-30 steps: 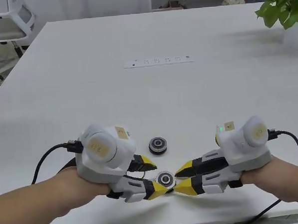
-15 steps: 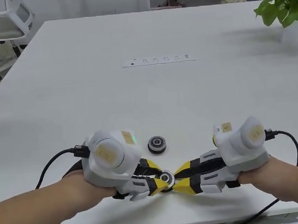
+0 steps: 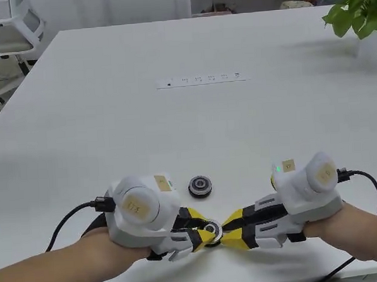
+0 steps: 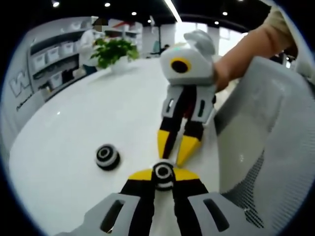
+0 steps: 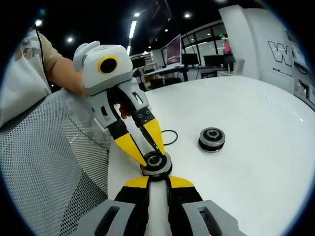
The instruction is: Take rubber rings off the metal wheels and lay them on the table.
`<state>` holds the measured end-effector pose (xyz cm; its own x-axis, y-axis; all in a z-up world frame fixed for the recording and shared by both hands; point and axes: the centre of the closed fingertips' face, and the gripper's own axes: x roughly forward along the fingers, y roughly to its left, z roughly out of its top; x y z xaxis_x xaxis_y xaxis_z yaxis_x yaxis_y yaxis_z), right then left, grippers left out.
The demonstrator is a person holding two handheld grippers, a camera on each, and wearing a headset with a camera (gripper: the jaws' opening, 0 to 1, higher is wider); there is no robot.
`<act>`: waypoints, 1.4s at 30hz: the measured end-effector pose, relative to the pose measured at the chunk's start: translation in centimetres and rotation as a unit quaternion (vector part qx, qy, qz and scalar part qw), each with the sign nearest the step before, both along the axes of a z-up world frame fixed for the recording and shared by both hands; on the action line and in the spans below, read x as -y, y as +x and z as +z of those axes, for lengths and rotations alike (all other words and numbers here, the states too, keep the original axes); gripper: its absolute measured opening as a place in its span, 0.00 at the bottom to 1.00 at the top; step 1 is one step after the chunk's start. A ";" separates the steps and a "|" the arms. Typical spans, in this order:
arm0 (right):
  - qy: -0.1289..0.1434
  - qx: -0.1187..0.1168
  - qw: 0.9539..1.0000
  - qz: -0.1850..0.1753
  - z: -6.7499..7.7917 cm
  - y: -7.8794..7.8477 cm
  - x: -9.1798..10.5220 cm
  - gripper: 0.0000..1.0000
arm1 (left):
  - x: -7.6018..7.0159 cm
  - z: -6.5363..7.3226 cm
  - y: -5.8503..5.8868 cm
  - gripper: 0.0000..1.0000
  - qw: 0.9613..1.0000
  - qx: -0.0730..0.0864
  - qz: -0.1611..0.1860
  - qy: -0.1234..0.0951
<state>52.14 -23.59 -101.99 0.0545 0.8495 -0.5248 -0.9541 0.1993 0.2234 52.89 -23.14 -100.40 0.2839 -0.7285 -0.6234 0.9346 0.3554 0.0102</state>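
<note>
With the left gripper (image 3: 203,235) now clamped by its fingers on the metal wheel (image 3: 211,229), hold steady while the right gripper (image 3: 226,231), whose fingers' hold I cannot tell, peels the rubber ring (image 5: 167,166) outward.

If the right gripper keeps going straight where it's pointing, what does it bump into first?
The metal wheel. It sits right at the tips of the right gripper, seemingly touching, though contact is hard to confirm. Just behind the wheel is the left gripper, whose fingers close on it.
</note>
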 end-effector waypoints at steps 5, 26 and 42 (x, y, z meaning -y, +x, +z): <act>0.004 -0.016 1.000 -0.017 -0.1 0.4 0.3 0.00 | 0.0 0.1 0.0 0.14 1.000 -0.002 0.003 -0.002; 0.116 -0.197 0.962 -0.149 1.4 1.4 0.8 0.00 | 0.2 0.0 0.1 0.12 1.000 0.015 0.001 0.010; 0.115 -0.204 0.961 -0.148 1.4 1.2 0.4 0.00 | 0.1 0.0 0.0 0.12 1.000 0.016 0.004 0.017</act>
